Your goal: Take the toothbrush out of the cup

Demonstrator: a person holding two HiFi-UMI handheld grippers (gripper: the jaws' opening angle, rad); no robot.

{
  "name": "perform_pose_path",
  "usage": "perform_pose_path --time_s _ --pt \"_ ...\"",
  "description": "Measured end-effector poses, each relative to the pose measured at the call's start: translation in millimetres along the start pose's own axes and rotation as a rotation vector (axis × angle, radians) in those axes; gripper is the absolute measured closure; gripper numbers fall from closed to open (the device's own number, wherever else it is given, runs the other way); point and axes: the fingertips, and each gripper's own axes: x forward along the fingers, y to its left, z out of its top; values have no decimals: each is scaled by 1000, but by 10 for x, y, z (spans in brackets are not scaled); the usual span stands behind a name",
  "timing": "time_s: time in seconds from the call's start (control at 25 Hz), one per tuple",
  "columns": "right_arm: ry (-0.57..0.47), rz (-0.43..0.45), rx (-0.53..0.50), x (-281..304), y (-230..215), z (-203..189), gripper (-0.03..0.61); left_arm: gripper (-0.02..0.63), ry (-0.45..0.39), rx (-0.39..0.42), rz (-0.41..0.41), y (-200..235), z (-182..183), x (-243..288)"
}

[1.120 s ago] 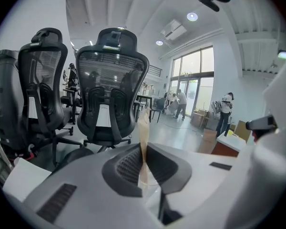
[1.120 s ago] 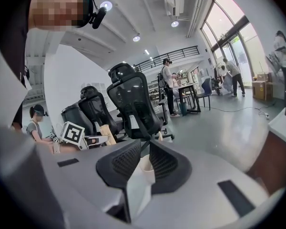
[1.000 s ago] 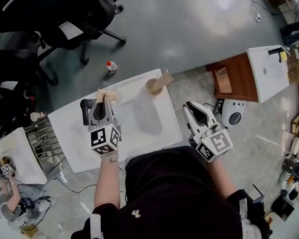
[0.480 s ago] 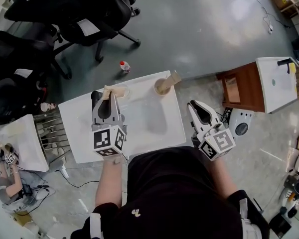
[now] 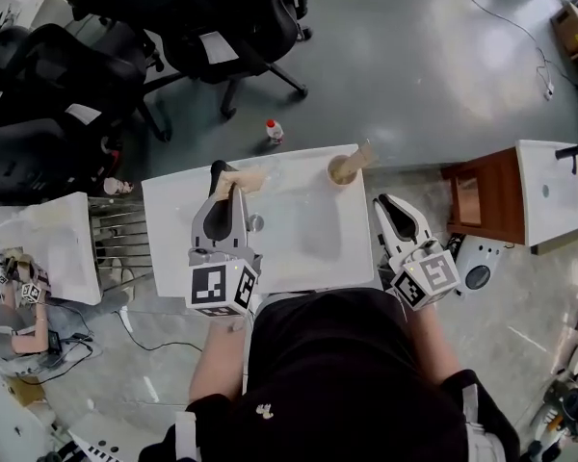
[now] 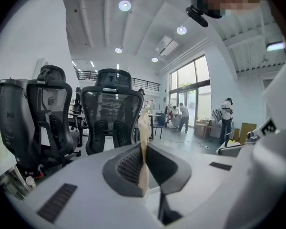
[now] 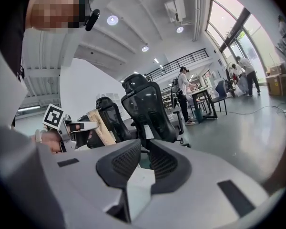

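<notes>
A tan toothbrush [image 5: 243, 178] is clamped flat between the jaws of my left gripper [image 5: 226, 183], which hangs over the far left part of the white table [image 5: 299, 248]. In the left gripper view the toothbrush [image 6: 144, 151] stands upright between the pads, and in the right gripper view this left gripper [image 7: 93, 126] carries the tan toothbrush [image 7: 101, 128]. The beige cup [image 5: 342, 169] stands at the table's far edge with another tan toothbrush [image 5: 363, 153] leaning out of it. My right gripper [image 5: 390, 203] hovers by the table's right edge, a slim gap between its jaws and nothing in it.
Black office chairs [image 5: 222, 27] stand beyond the table, and a small bottle [image 5: 273, 131] lies on the floor behind it. A white side table [image 5: 48, 248] is at the left. A brown cabinet [image 5: 477, 200] and a round white device [image 5: 477, 275] sit at the right.
My left gripper has risen with the toothbrush and now looks larger in the head view. The view has shifted toward the chairs. The right gripper has barely moved.
</notes>
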Motion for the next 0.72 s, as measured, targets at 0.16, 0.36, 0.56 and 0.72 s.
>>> perform_pose_path --time_s 0.16,0.36,0.56,0.72 --pt "-1 25 7 76 103 -57 509 584 -1 -1 28 106 -18 -193" --pt "23 50 2 187 258 -141 509 584 49 -11 54 258 -276 -363" --pt "35 36 9 232 318 -253 509 584 108 -26 56 348 -565 -437" --pt "49 6 19 233 278 -377 509 584 148 -33 43 375 -737 -431"
